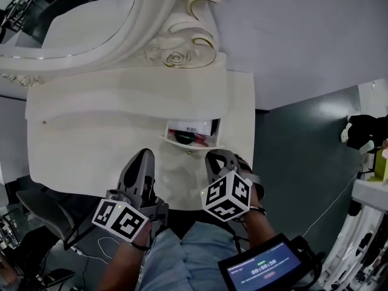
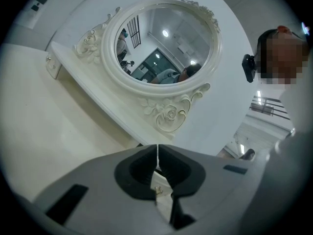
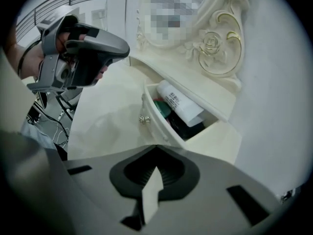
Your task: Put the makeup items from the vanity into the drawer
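Lower left, the left gripper (image 1: 142, 157) has its fingers pressed together, empty. Mid-frame the drawer (image 1: 189, 144) stands open with makeup items (image 1: 189, 132) inside; none shows on the worktop (image 1: 91, 132). Right of it, the right gripper (image 1: 219, 160) has its fingers closed on nothing. Probably only closing the drawer remains.

No text can be read for certain. The screen (image 1: 265, 267) at the person's waist shows a row of pale digits like a timer, too blurred to make out. The white tube (image 3: 182, 103) in the drawer (image 3: 155, 123) carries dark print that is illegible.
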`<move>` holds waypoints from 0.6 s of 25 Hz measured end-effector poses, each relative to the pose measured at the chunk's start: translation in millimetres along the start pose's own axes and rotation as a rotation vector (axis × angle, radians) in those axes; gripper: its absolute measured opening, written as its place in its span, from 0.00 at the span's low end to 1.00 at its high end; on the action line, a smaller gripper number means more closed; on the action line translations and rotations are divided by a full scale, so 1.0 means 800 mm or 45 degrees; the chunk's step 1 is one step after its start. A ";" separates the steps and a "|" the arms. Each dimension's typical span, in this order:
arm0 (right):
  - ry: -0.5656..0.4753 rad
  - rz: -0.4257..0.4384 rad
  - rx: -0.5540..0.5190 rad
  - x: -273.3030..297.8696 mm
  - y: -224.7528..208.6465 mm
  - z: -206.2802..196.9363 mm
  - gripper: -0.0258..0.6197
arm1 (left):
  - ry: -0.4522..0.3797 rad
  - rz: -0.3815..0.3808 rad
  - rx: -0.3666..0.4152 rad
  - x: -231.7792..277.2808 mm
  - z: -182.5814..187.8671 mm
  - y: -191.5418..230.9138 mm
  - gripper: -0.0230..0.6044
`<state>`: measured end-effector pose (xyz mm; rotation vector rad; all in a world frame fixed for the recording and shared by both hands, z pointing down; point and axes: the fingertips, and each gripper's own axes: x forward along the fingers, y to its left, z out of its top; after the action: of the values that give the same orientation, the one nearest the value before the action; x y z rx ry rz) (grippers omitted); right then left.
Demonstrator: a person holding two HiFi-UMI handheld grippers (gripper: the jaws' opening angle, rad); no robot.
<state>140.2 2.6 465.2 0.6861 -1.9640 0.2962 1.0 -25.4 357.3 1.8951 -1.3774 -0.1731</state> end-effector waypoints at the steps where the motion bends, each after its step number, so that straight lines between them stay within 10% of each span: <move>1: 0.005 0.001 -0.007 0.002 0.000 -0.001 0.04 | 0.000 0.004 0.000 -0.001 -0.001 0.001 0.06; 15: -0.044 0.020 0.116 0.008 -0.001 0.003 0.04 | -0.021 0.003 0.025 -0.014 0.000 -0.005 0.06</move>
<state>136.5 -1.4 469.2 0.7385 -1.9992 0.3875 -0.6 -15.7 351.2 1.9116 -1.3969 -0.1748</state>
